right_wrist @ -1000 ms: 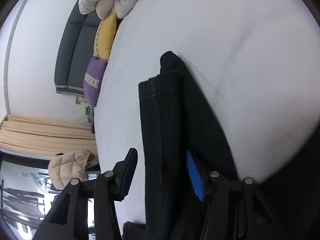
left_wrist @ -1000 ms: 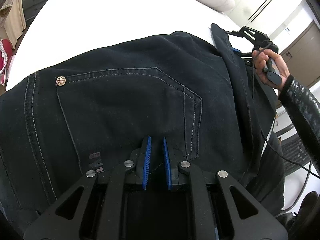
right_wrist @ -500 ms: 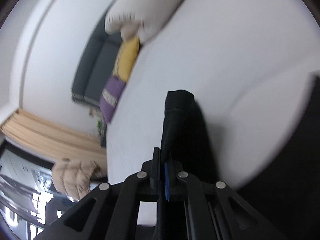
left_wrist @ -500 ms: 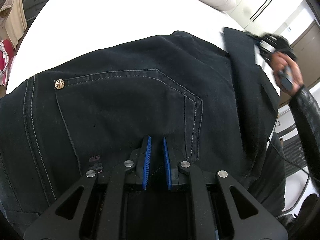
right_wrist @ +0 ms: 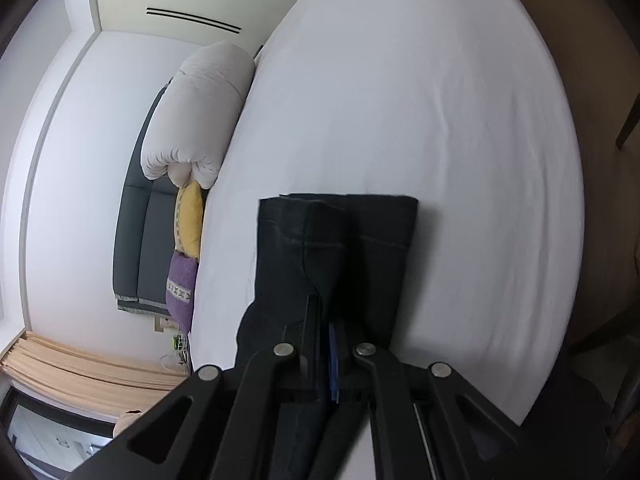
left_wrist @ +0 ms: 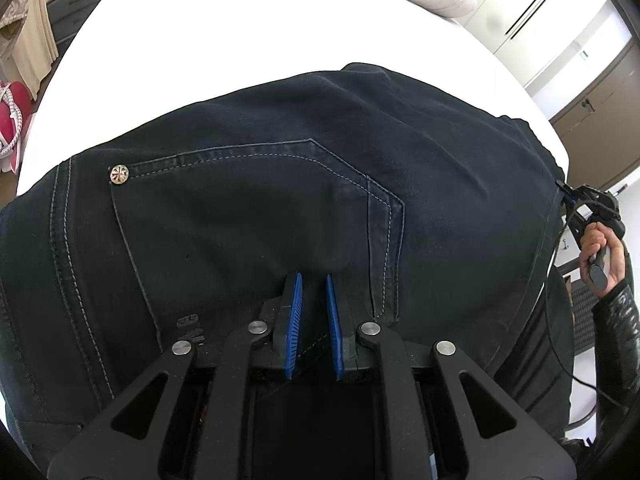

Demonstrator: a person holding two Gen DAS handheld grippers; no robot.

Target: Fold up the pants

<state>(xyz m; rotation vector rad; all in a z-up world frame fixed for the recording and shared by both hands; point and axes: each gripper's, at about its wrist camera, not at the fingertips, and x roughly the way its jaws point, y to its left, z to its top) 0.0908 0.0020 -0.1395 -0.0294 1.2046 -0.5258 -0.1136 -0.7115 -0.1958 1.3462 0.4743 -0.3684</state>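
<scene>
Dark denim pants [left_wrist: 260, 208] lie across the white bed [left_wrist: 224, 40], back pocket and a metal rivet [left_wrist: 119, 174] facing up. My left gripper [left_wrist: 311, 286] rests on the seat below the pocket, its blue pads [left_wrist: 295, 320] a narrow gap apart, with cloth between them. My right gripper [right_wrist: 325, 316] is shut on the pants' leg ends [right_wrist: 340, 240] and holds them over the bed [right_wrist: 440, 120]. It also shows at the far right of the left wrist view [left_wrist: 568, 196], pinching the cloth edge.
A rolled white duvet [right_wrist: 200, 120], a yellow cushion [right_wrist: 190, 220] and a purple cushion [right_wrist: 182, 284] lie by the dark headboard [right_wrist: 132, 220]. Wardrobe doors [left_wrist: 532, 12] stand beyond the bed. A red bag [left_wrist: 14, 104] sits on the floor at left.
My right gripper closed on the leg ends and swung with them from the bed's far side down to the right edge. The left gripper stayed put.
</scene>
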